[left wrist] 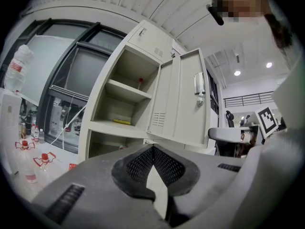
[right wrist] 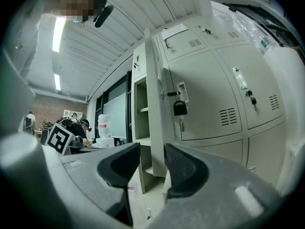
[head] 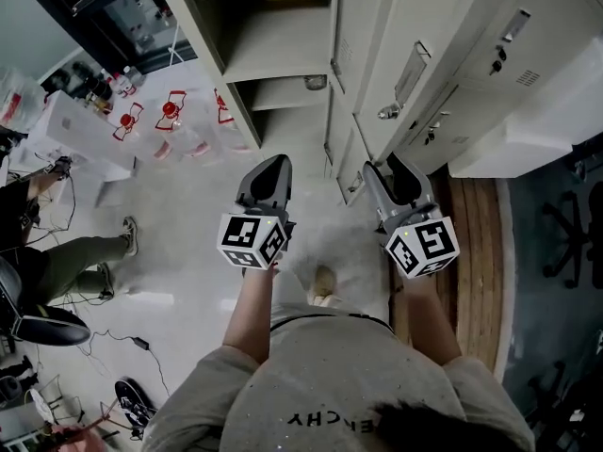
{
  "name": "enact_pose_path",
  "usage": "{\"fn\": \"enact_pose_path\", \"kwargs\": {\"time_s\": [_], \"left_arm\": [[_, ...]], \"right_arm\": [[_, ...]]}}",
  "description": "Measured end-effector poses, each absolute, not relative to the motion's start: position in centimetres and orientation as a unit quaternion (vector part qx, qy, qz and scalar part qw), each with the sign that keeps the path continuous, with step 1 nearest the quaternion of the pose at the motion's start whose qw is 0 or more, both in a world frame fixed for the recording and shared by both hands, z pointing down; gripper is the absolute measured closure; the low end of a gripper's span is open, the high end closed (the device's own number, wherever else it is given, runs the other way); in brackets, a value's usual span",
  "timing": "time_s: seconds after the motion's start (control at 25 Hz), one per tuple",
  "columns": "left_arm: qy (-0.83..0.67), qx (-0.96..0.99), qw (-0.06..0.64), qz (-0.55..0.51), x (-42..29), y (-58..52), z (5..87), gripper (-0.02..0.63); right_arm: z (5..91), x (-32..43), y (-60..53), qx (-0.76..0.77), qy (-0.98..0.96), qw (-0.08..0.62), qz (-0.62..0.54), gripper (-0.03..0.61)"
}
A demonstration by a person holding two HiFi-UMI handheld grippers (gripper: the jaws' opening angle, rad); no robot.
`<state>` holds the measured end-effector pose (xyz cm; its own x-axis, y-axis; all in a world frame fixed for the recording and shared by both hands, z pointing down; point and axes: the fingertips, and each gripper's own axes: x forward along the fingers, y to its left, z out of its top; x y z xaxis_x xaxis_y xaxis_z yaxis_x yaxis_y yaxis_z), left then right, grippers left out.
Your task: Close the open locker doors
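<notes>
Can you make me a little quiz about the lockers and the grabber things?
1. True or false: the right gripper has its jaws apart.
2. What hangs beside the door handle? A) a padlock B) a towel C) a bag
3. Fill in: the flat thing lying in the open locker is ____ in colour.
Key: 1 true; 2 A; 3 yellow.

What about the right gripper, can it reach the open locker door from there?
Probably yes. The right gripper points at the edge of the open locker door, close ahead, with its jaws apart and empty, and nothing stands in between.
</notes>
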<state>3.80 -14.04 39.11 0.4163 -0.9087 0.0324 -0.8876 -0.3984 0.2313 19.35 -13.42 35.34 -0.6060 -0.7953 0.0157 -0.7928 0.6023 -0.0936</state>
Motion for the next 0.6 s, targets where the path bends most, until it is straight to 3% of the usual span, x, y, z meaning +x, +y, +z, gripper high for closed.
{"fn": "enact_pose_path", "kwargs": {"time_s": [0.4,0.6], "left_arm": [[-0.539,0.833,0.112,-0.055,1.4,-15.6,38.9,0.617],[-0.531,0.838,0.114,-0.055,0.4,-16.7,38.6,0.617]], "right_arm": [[34.9,15.2,-13.2,-0.431,0.901,0.008,-0.045,0.466],[34.9,12.4,-13.0,-0.42,0.906,-0.003,-0.042,0.462]]}}
